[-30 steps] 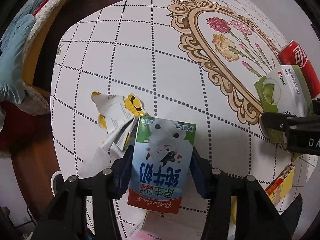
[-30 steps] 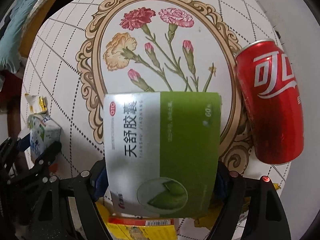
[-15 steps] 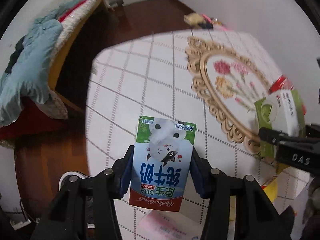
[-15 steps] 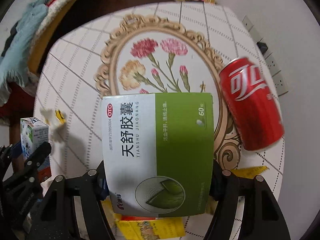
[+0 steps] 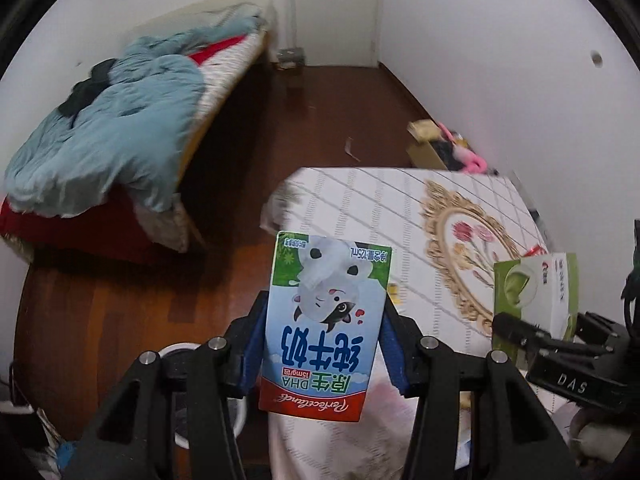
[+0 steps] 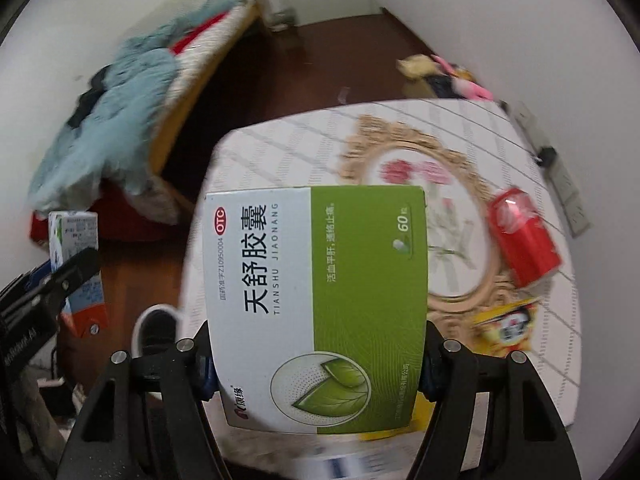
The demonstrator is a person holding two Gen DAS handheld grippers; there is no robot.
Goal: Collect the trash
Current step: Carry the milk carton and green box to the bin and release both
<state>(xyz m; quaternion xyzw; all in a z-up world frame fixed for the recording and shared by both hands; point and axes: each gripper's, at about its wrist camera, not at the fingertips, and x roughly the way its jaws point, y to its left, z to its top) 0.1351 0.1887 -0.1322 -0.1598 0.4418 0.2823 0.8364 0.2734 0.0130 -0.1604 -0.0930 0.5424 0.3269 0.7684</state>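
Milk carton [image 5: 320, 320] pinched in left tongs [image 5: 322, 344], medicine box [image 6: 320, 304] in right tongs [image 6: 316, 356], table [image 6: 500, 152] blurred

My left wrist view looks steeply down along my fingers from above the table's [image 5: 360, 200] near left corner, facing the bed [image 5: 100, 136] and far wall. My right wrist view sits just beside it, over the table [image 6: 280, 152], facing alike. Both share the table, bed, floor; each catches the other's gripper at its edge.
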